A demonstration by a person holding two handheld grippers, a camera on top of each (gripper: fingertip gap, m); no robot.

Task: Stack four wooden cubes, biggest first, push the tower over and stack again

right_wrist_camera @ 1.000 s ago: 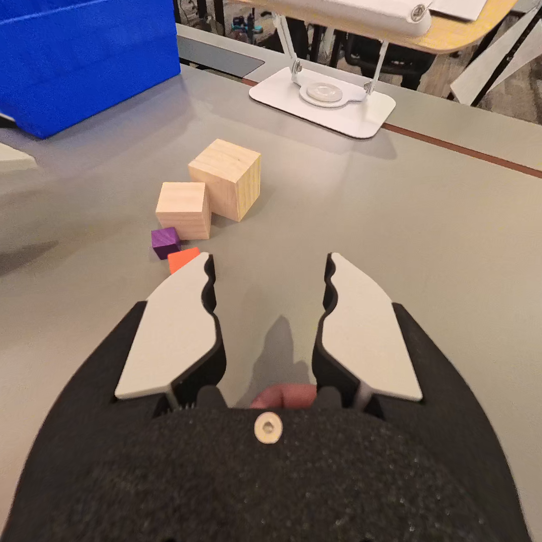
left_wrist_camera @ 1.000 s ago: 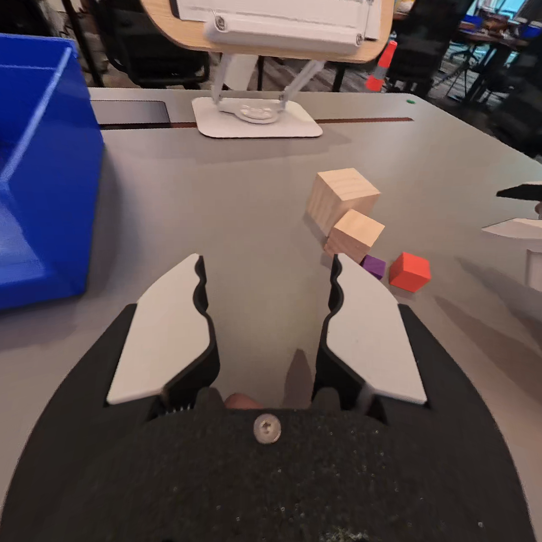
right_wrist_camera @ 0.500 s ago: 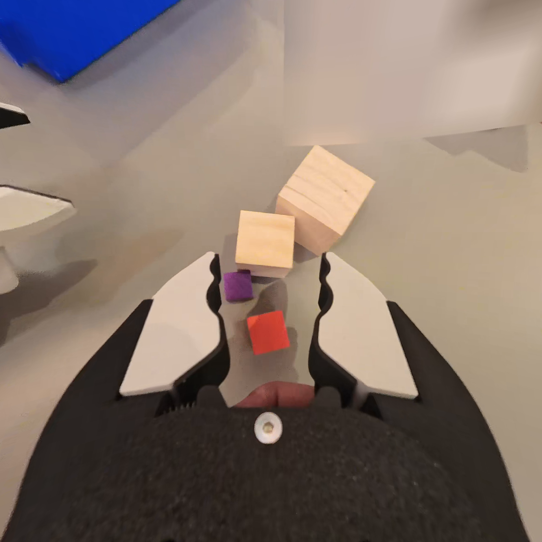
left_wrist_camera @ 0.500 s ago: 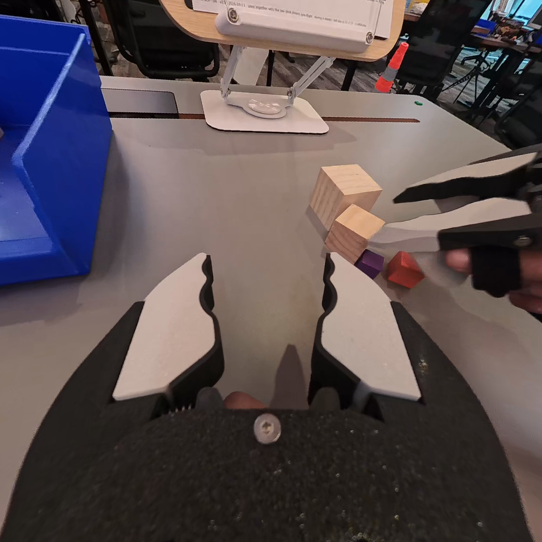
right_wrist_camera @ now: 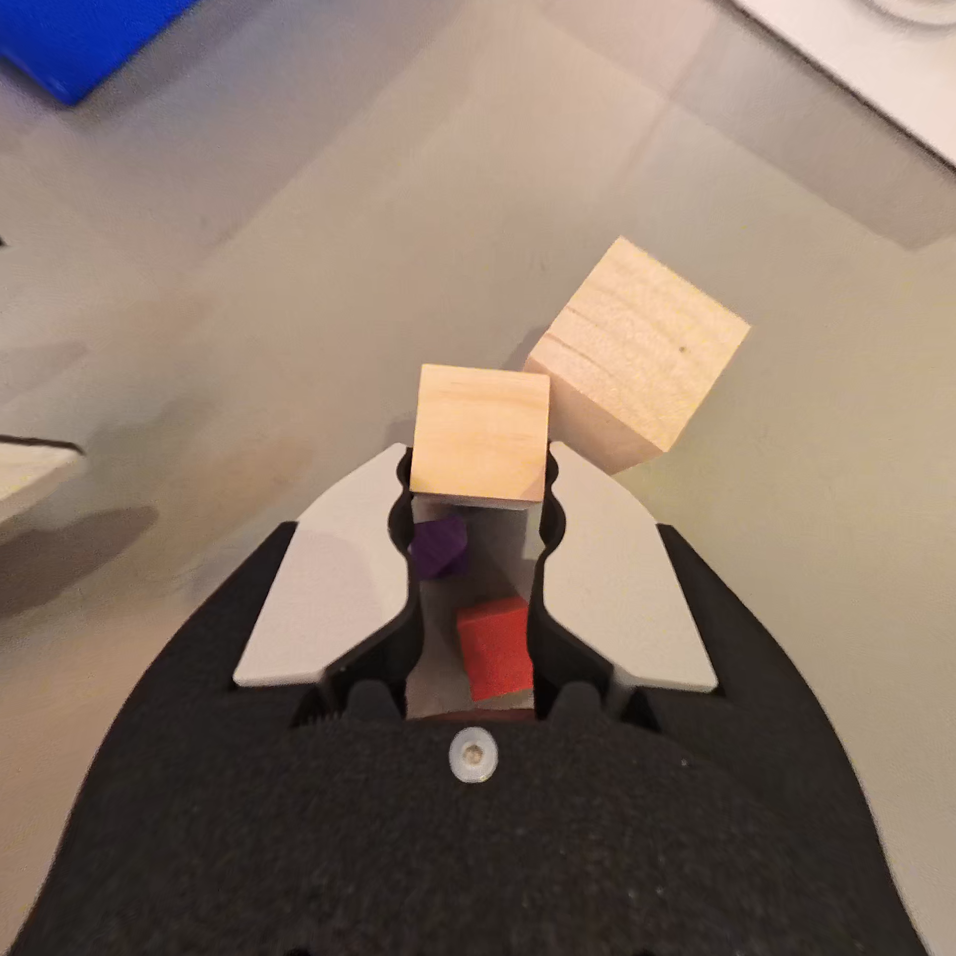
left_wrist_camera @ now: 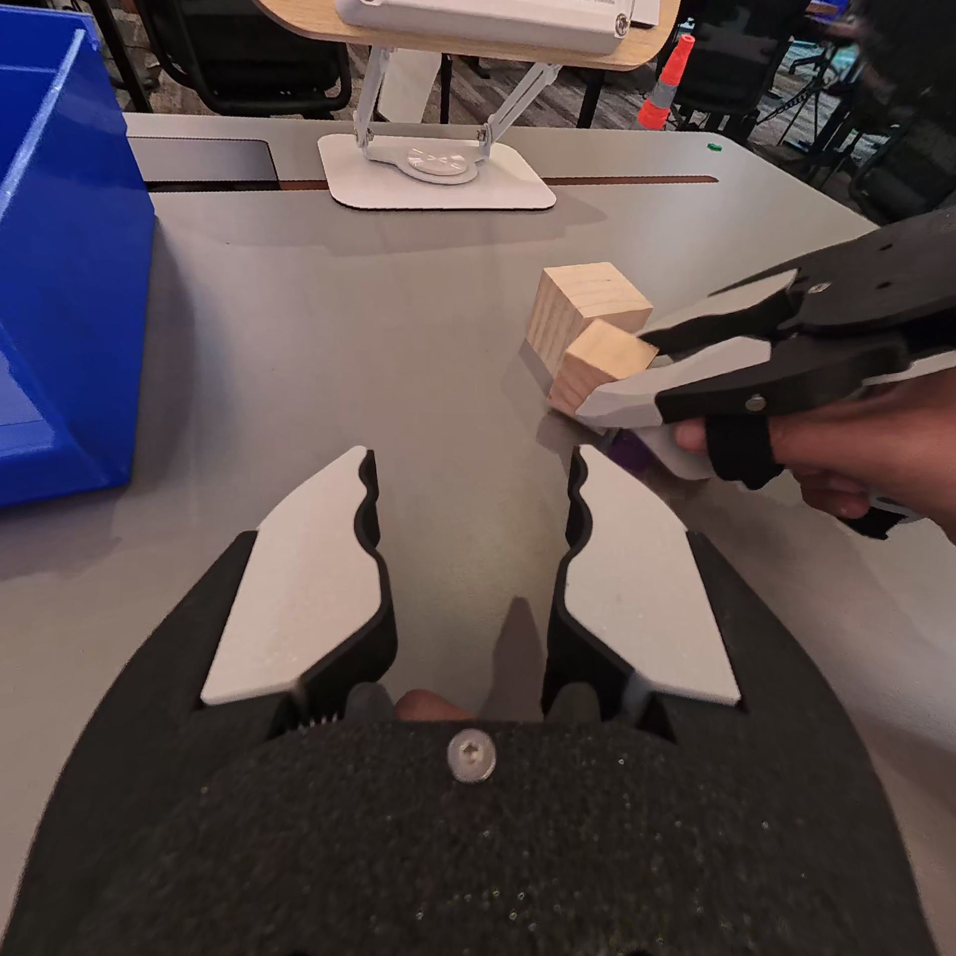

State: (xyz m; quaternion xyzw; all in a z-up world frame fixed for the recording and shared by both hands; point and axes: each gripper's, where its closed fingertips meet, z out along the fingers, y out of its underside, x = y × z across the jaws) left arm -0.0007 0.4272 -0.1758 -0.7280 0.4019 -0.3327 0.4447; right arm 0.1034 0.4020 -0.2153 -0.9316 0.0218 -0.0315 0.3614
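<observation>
Right claw (right_wrist_camera: 478, 468) was clamped on the mid-sized pale wooden cube (right_wrist_camera: 480, 432), white-faced fingertips (right_wrist_camera: 362, 496) pressed on its two opposite sides near the tips, black wavy inner pads biting the smooth sanded faces. In the left wrist view that cube (left_wrist_camera: 600, 362) looked tilted with one lower corner just off the grey matte worktop (left_wrist_camera: 362, 336), so it read as a lift just starting. Step in hand, by my read: second cube of a stack, biggest as base. The large pale wooden cube (right_wrist_camera: 641, 352), visible grain lines and sharp edges, sat on the worktop just beside the held one, maybe touching at a corner, cannot tell for sure. Next move likely needs a clean rise, a short shift over the big cube, squaring the faces, then a flat release; bare wood on wood is slick so off-centre placement could slide. Below the held cube, seen between the claw's fingers, the small purple painted cube (right_wrist_camera: 439, 548) lay turned on the worktop, and the small red painted cube (right_wrist_camera: 496, 654) lay nearer the claw base, both loose and apart from each other. Left claw (left_wrist_camera: 473, 496) was spread apart, holding nothing, hanging over bare worktop well short of the cubes. Further out: blue plastic bin (left_wrist_camera: 67, 289) at left, white metal stand base (left_wrist_camera: 439, 176) at the back.
</observation>
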